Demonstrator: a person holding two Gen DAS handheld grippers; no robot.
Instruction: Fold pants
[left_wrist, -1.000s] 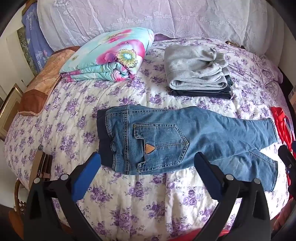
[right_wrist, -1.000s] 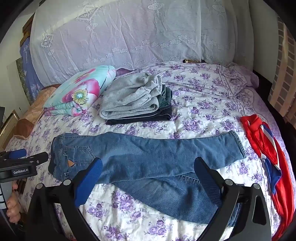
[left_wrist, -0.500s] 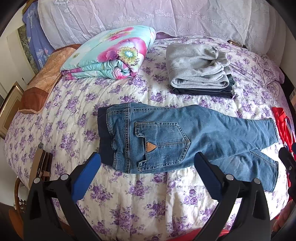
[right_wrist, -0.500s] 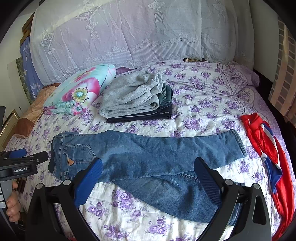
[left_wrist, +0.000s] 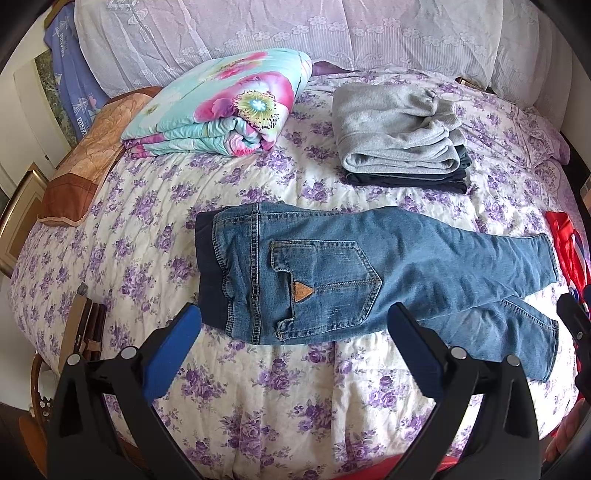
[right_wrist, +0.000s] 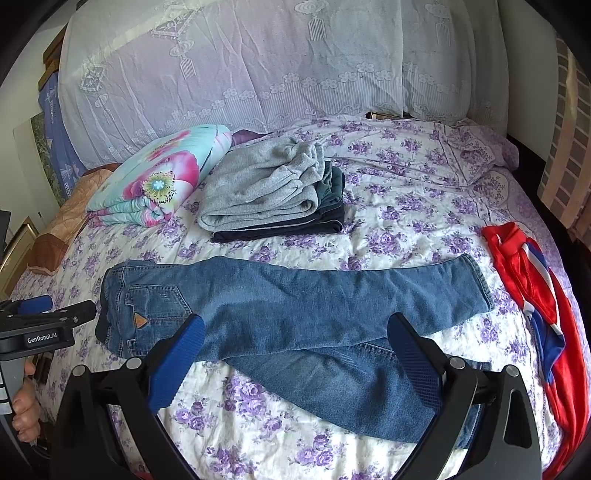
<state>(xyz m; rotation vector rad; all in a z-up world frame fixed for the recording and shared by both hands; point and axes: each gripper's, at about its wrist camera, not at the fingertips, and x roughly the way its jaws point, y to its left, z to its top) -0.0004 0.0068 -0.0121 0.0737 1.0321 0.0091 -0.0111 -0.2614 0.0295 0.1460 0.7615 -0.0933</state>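
Jeans (left_wrist: 369, 266) lie between folded clothes (left_wrist: 399, 136) and red garment (right_wrist: 532, 295).

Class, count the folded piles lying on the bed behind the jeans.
2: floral quilt at the back left, grey and dark clothes stack just right of it. More may lie outside view.

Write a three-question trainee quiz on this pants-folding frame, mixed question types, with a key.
1. True or false: the jeans lie on the bedspread with one leg crossed over the other.
2. Which garment tops the folded stack behind the jeans? A. grey sweatpants B. red shirt C. white towel
3. Fill in: both the left gripper and the right gripper are ____ and hold nothing.

Key: 1 true; 2 A; 3 open. The red garment lies apart, past the leg cuffs.
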